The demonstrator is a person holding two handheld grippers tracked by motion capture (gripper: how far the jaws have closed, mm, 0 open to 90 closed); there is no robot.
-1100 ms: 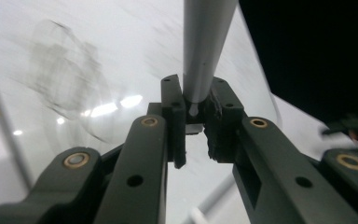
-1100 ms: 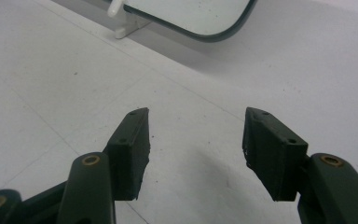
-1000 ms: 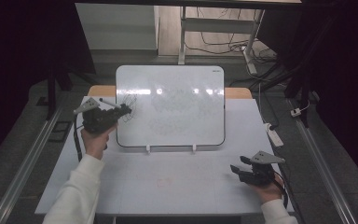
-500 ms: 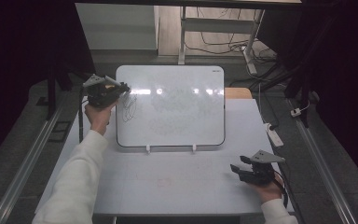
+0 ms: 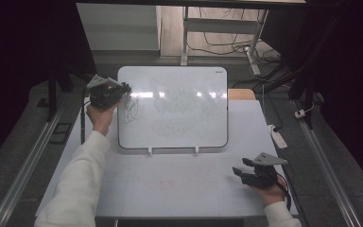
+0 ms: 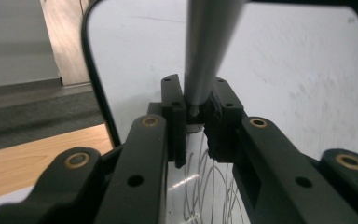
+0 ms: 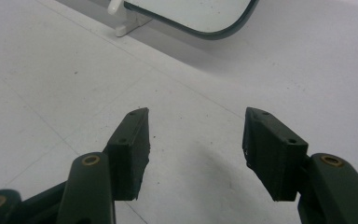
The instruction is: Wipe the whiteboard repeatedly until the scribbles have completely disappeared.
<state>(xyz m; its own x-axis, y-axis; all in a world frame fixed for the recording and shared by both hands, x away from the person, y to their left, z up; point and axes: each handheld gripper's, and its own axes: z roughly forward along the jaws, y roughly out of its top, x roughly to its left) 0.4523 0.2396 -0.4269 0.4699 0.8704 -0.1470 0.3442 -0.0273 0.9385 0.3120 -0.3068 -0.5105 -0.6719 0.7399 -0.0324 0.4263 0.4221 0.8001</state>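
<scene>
A white board (image 5: 172, 106) with a dark rim stands tilted on two small feet at the middle of the table. My left gripper (image 5: 123, 89) is at the board's upper left edge, shut on a grey marker (image 6: 207, 51). The marker rises between the jaws against the board's face (image 6: 284, 74). Thin looping scribbles (image 5: 131, 109) run down the board just below the gripper, seen also as scribbles (image 6: 205, 186) in the left gripper view. My right gripper (image 5: 238, 172) rests low over the table near the front right, open, with bare table (image 7: 191, 154) between its fingers.
The board's corner and one white foot (image 7: 128, 23) show ahead of the right gripper. A white power strip (image 5: 278, 137) lies at the table's right edge. A wooden surface (image 5: 241, 93) lies behind the board. Rails run along both sides of the table.
My left gripper has moved up the board's left edge from the middle height to near the top, marker in its jaws. The right gripper has stayed put.
</scene>
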